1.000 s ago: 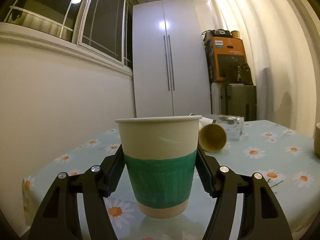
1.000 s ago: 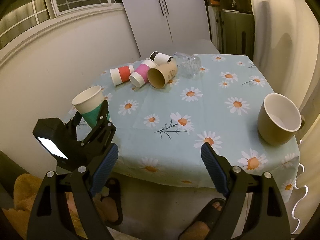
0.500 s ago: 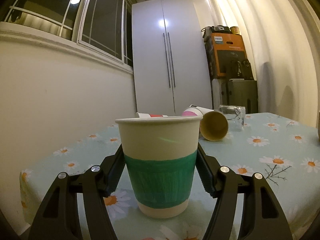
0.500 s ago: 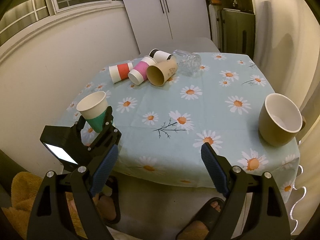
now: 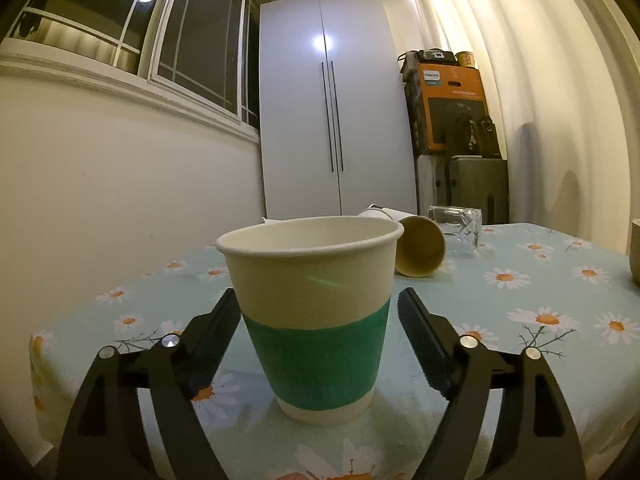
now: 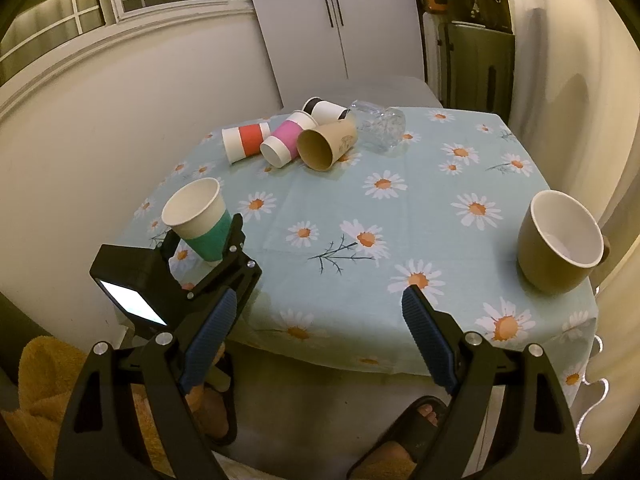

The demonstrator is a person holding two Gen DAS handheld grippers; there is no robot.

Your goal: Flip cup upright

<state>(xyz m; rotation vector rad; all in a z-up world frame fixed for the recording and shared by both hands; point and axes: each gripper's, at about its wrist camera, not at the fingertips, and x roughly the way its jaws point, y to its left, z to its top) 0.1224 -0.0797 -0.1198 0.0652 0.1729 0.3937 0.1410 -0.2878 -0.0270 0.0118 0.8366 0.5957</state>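
A green-banded paper cup (image 5: 316, 320) stands upright on the daisy tablecloth (image 5: 520, 312) near the table's front left corner. My left gripper (image 5: 320, 340) is around it with the jaws parted; a gap shows at the right finger (image 5: 420, 340), and the left finger looks close to the cup wall. The right wrist view shows the same cup (image 6: 200, 220) between the left gripper's fingers (image 6: 236, 236). My right gripper (image 6: 316, 340) is open and empty, held off the table's front edge.
Several cups lie on their sides at the back of the table: a red-banded one (image 6: 246, 142), a pink one (image 6: 286, 140), a brown one (image 6: 326, 144), a black-rimmed white one (image 6: 326, 109), plus a glass (image 6: 380, 126). An olive mug (image 6: 560, 240) stands upright at the right.
The left gripper lowered the green cup onto the tablecloth and its jaws have parted from the cup. The right gripper has hardly moved.
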